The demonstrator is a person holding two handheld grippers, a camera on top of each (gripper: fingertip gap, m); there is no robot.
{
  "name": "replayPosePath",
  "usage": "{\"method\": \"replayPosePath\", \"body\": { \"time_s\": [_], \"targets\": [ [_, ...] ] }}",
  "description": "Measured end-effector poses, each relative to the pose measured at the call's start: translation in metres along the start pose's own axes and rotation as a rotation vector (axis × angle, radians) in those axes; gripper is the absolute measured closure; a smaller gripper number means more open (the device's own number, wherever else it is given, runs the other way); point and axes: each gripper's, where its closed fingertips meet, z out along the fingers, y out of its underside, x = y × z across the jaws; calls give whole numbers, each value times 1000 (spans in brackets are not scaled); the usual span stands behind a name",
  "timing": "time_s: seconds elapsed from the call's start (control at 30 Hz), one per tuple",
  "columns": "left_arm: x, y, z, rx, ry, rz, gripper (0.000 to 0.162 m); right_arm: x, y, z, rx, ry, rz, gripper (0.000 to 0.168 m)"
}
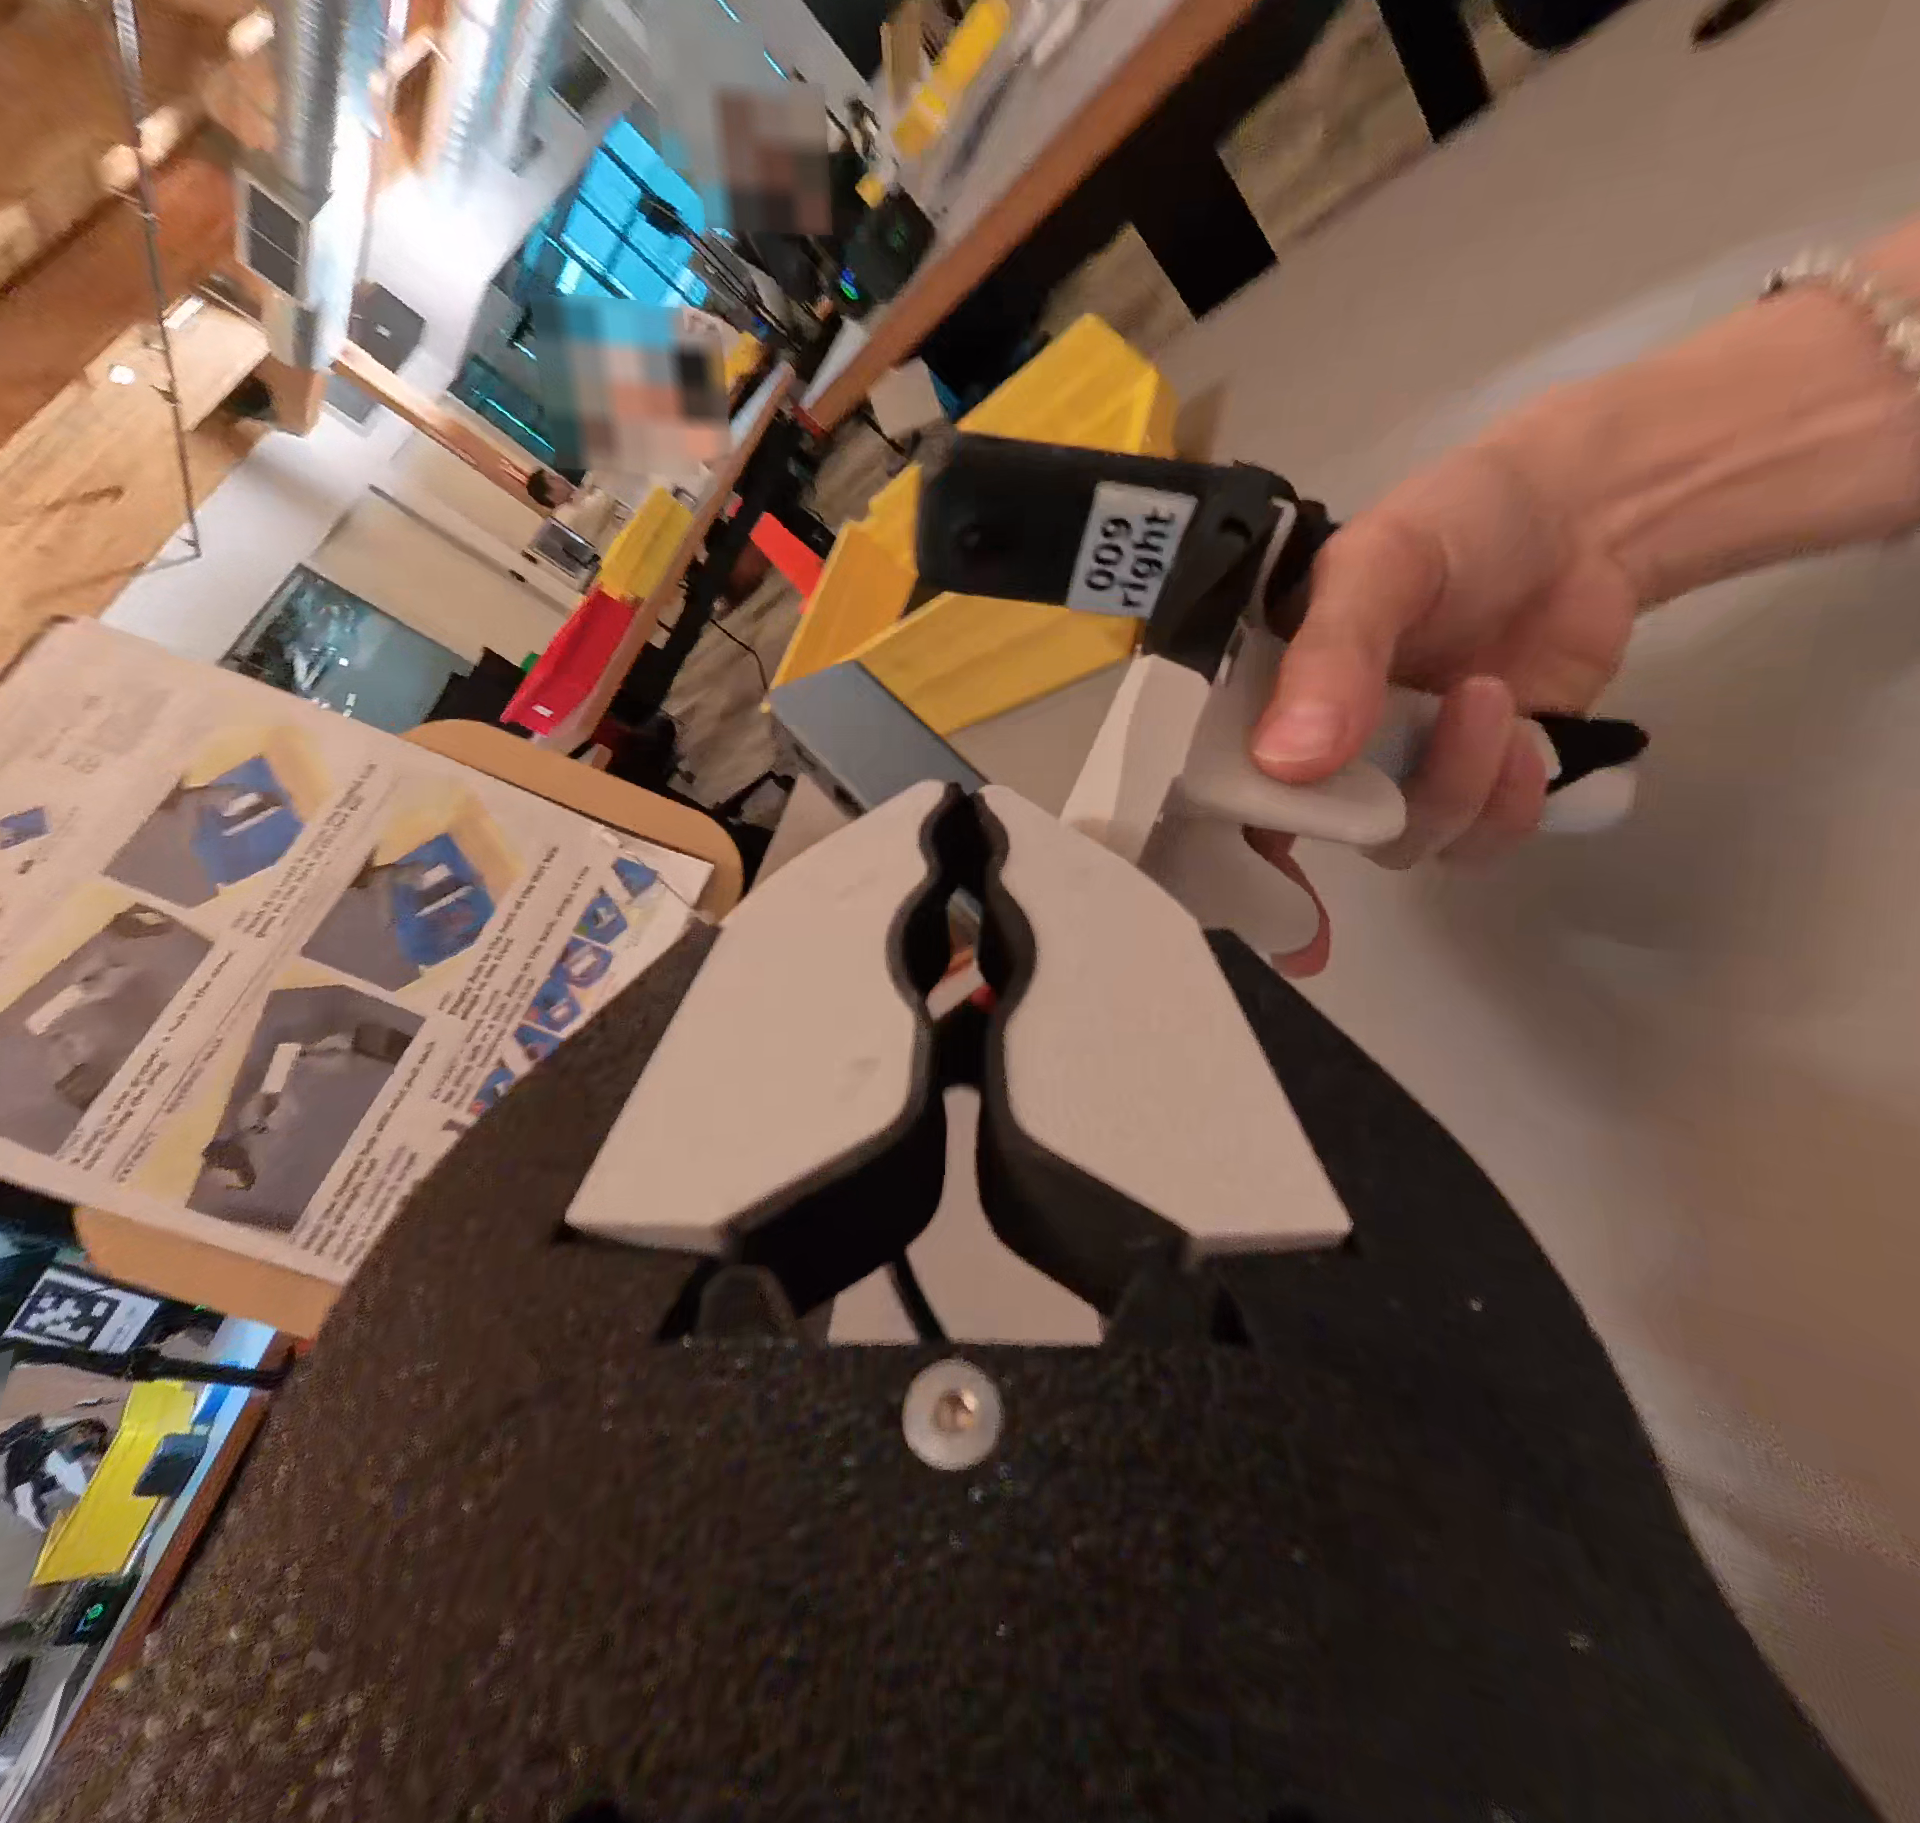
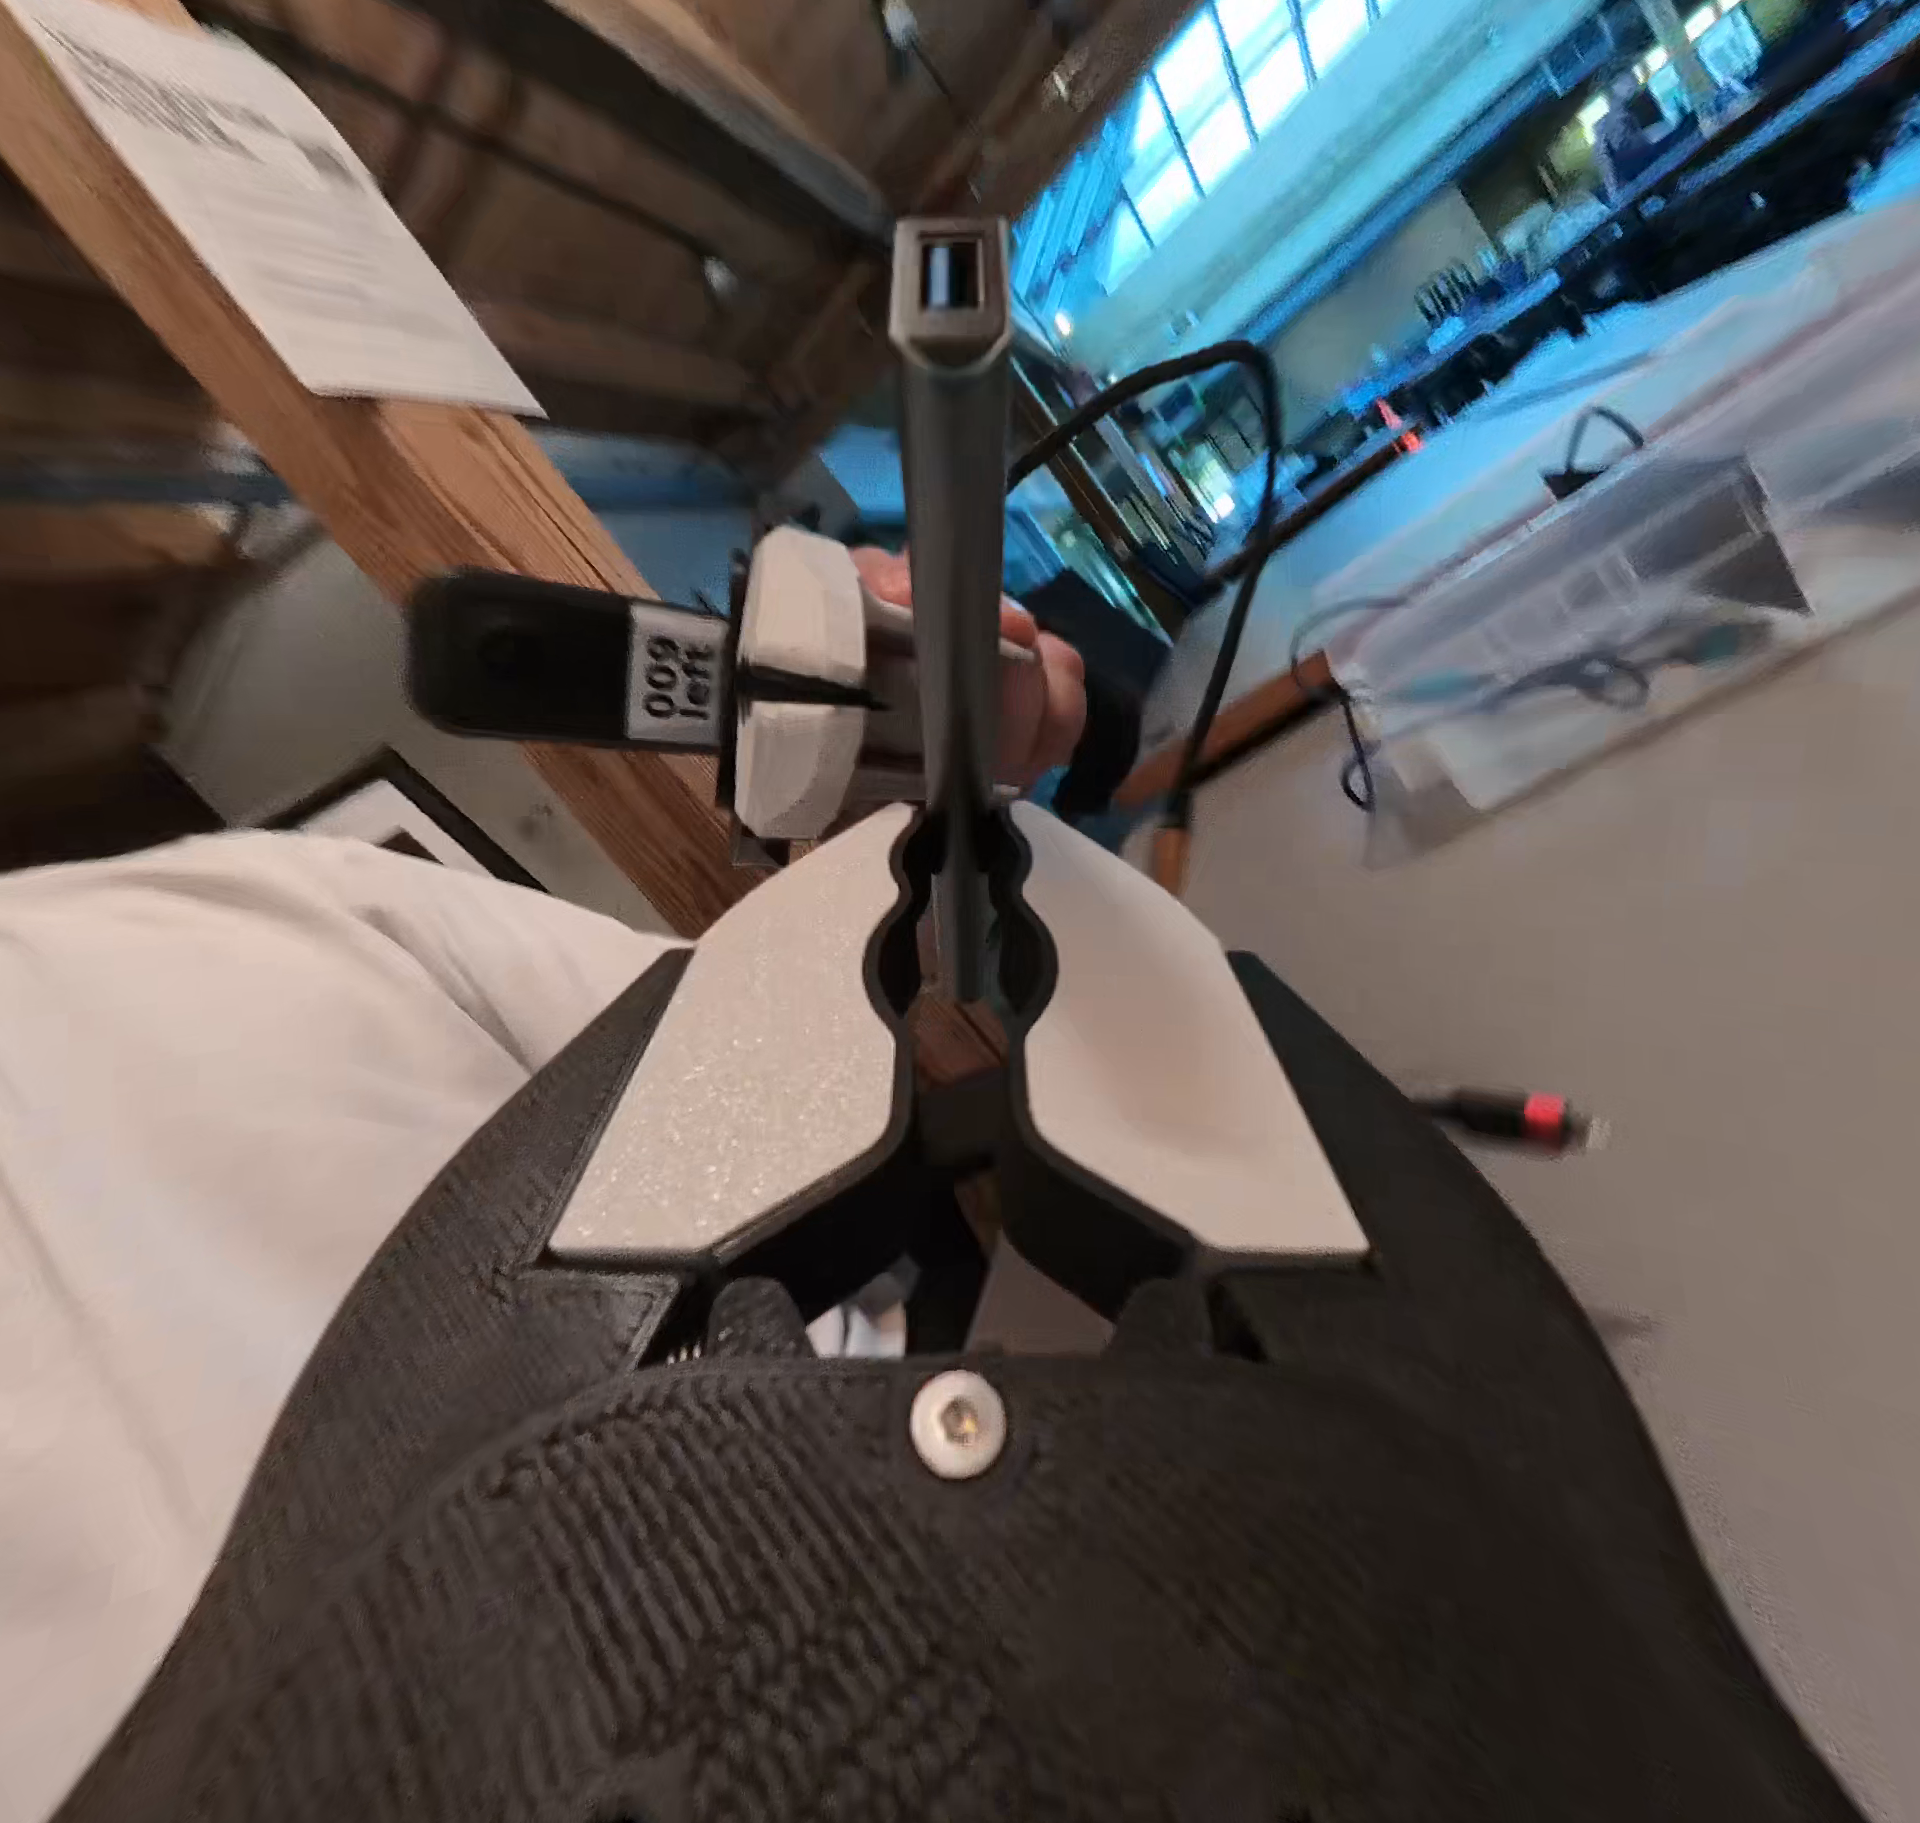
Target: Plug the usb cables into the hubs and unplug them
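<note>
Labels come first: a white label (image 1: 1127, 549) with black print sits on the black camera of the right gripper (image 2: 961, 828). A like one (image 2: 675, 677) sits on the left gripper's (image 1: 966, 807) camera. I leave both unread.

One sheet (image 1: 260, 942) of printed steps with small photos lies on a tan board at the worktop's (image 1: 1558, 1098) left edge. One black-and-white square marker (image 1: 73, 1316) shows below it. A second printed sheet (image 2: 260, 194) hangs on a wooden post; its lines are too blurred to read.

The right fingers (image 2: 769, 1025) are closed on one grey hub (image 2: 951, 526), held by its lower end. The hub stands straight out beyond the tips, one port facing the camera at its far end. In the left wrist view the same hub lies just ahead of the left tips, above the worktop's far side, with two yellow bins (image 1: 977, 651) behind it.

The left fingers (image 1: 790, 1025) are almost together, gripping a small plug (image 1: 966, 984), silver with red and white. A thin black lead runs back from it between them.

A hand (image 1: 1455, 651) grips the right gripper's handle.

One black cable (image 2: 1236, 526) loops up behind the hub. One loose plug with a red band (image 2: 1538, 1119) lies on the worktop toward its right edge. One clear box (image 2: 1558, 610) stands at the far right edge. White cloth (image 2: 208, 1098) fills the lower left.
</note>
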Motion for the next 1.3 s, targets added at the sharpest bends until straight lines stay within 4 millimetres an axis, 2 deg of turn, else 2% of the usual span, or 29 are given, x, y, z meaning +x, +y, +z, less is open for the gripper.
{"method": "replayPosePath", "body": {
  "time_s": [0.1, 0.2, 0.27, 0.37, 0.43, 0.53, 0.67, 0.97, 1.3],
  "targets": [
    [-16, -2, -15, 9, -53, -8, 162, 4, -12, -10, 36, 36, -44, 157],
    [-24, -5, -19, 71, -81, -80, 162, 7, -25, -20, 84, 29, -59, 157],
    [-26, -2, -18, 71, -72, -195, 162, 10, -30, -26, 77, 76, -171, 157],
    [-37, 6, -20, 50, -137, -438, 161, 2, -46, -32, 144, 94, -335, 157],
    [-35, 9, -19, 24, -134, -607, 160, 1, -53, -34, 183, 103, -392, 157],
    [-24, 15, -10, 5, -68, -832, 151, 7, -58, -34, 230, 98, -388, 157],
    [-35, 32, -3, 70, -69, -1047, 146, 15, -51, -25, 207, 71, -383, 157],
    [-35, 41, -9, 208, 117, -1117, 156, 26, -36, -5, 112, 5, -329, 157],
    [-31, 52, -16, 154, 141, -1095, 156, 35, -28, 2, 48, -4, -297, 157]
  ]
}}
